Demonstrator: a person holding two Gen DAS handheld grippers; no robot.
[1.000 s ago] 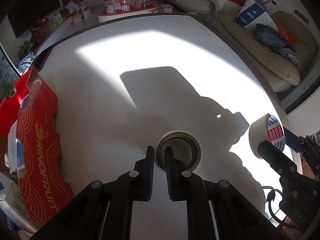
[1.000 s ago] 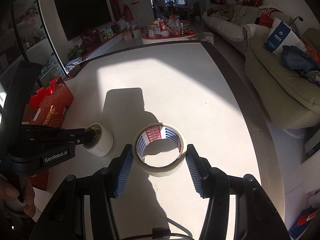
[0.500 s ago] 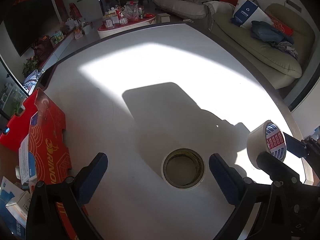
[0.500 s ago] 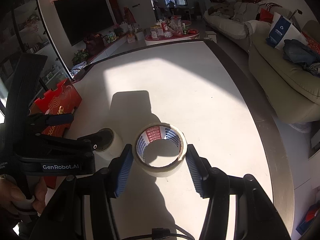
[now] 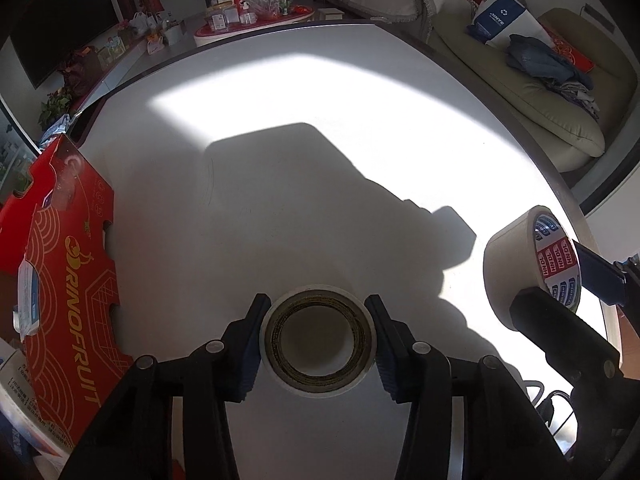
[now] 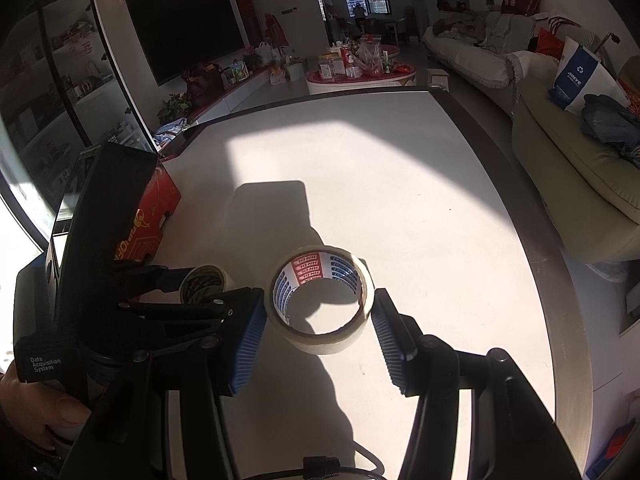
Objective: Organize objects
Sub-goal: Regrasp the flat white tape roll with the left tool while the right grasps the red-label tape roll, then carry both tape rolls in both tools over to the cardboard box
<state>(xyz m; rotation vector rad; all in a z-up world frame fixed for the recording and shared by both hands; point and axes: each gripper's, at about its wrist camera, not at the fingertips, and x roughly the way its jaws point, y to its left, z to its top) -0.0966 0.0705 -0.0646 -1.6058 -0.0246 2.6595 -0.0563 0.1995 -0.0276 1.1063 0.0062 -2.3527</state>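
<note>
A small white tape roll (image 5: pixel 320 386) with a dark core lies flat on the white table (image 5: pixel 280 120). My left gripper (image 5: pixel 318 304) straddles it, its jaws closing, and both blue pads touch the roll's outer wall. The right wrist view shows the same small roll (image 6: pixel 206 282) inside the left gripper (image 6: pixel 208 286). A larger beige tape roll (image 6: pixel 320 344) with a red and blue printed core sits between the fingers of my right gripper (image 6: pixel 319 298), which is shut on it. In the left wrist view, that roll (image 5: pixel 532 264) and the right gripper (image 5: pixel 560 280) are at the right.
A red fruit carton (image 5: pixel 68 300) lies along the table's left side, also seen as the carton (image 6: pixel 140 224). A person's hand (image 6: pixel 36 408) holds the left gripper's handle. The table's dark edge (image 6: pixel 520 216) curves on the right, with a sofa (image 6: pixel 580 168) beyond.
My left gripper went from shut at the small roll's rim to wide open, then closed onto the roll's outside. The right gripper kept its hold on the large roll.
</note>
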